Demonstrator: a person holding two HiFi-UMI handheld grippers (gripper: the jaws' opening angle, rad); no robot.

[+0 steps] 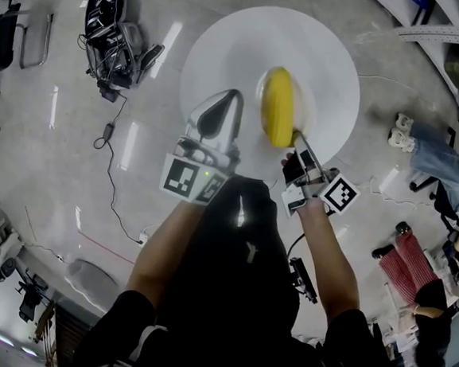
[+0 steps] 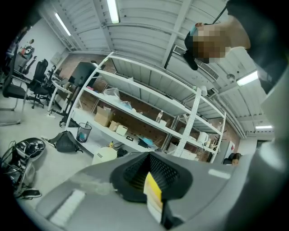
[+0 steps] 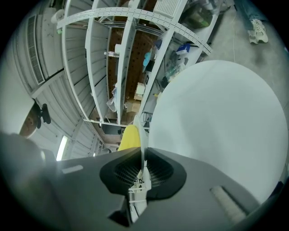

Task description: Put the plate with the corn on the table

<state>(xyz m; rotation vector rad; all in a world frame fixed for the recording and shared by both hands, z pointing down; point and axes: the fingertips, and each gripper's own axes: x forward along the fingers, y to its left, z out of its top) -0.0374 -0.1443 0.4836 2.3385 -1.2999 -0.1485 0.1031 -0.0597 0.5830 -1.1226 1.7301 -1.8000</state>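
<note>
Over the round white table [image 1: 225, 46], my right gripper [image 1: 296, 149] is shut on the near rim of a small white plate [image 1: 301, 93]. A yellow corn cob [image 1: 277, 107] lies on that plate. In the right gripper view the plate [image 3: 142, 135] shows edge-on between the jaws of my right gripper [image 3: 143, 169]. There the corn [image 3: 130, 138] is to its left and the table [image 3: 216, 117] to its right. My left gripper [image 1: 220, 110] hovers beside the plate at the table's near edge. It is shut and holds nothing, and in its own view my left gripper [image 2: 153, 180] points at the shelving.
A black bag with cables [image 1: 108, 16] lies on the floor at the upper left, next to a chair [image 1: 3, 35]. People's legs [image 1: 443, 161] are at the right. White metal shelving [image 2: 149, 113] with boxes stands along the wall.
</note>
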